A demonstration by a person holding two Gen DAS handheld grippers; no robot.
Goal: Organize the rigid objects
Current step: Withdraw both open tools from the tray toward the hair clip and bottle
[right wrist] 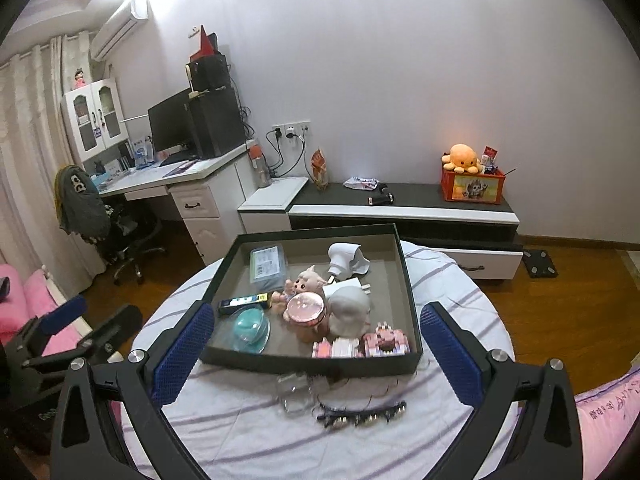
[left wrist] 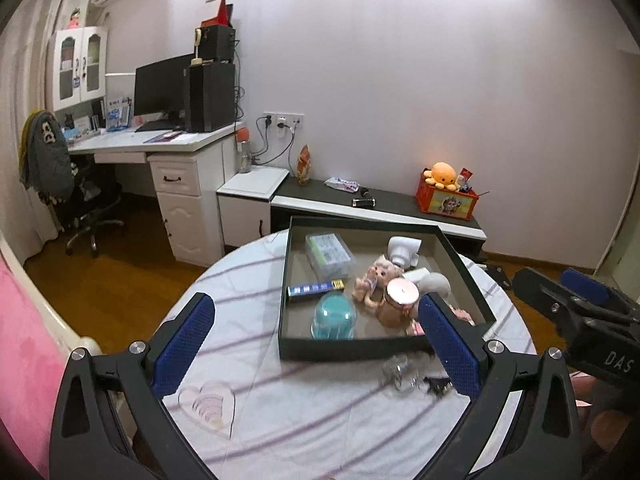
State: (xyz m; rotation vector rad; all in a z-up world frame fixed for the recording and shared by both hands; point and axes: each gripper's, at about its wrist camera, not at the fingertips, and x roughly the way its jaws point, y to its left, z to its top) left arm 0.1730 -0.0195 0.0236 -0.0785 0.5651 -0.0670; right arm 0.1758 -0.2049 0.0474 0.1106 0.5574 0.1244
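Observation:
A dark box (right wrist: 304, 362) sits on the round table and holds several items: a teal dome (right wrist: 250, 328), a copper mug (right wrist: 306, 316), a pink pig figure (right wrist: 306, 280), a white plug (right wrist: 346, 258), a clear case (right wrist: 268, 264) and pink block toys (right wrist: 384, 340). A clear glass piece (right wrist: 294, 396) and a dark hair clip (right wrist: 362, 414) lie on the cloth in front of the box. My right gripper (right wrist: 316, 348) is open and empty above them. My left gripper (left wrist: 316, 336) is open and empty over the box's near left. The box also shows in the left wrist view (left wrist: 352, 350).
The round table (left wrist: 280, 412) has a striped white cloth. A low TV bench (right wrist: 404, 210) with an orange toy box (right wrist: 472, 186) stands behind it. A desk (left wrist: 160, 144) and chair (left wrist: 76, 196) are at the left. Pink bedding (left wrist: 24, 360) lies near left.

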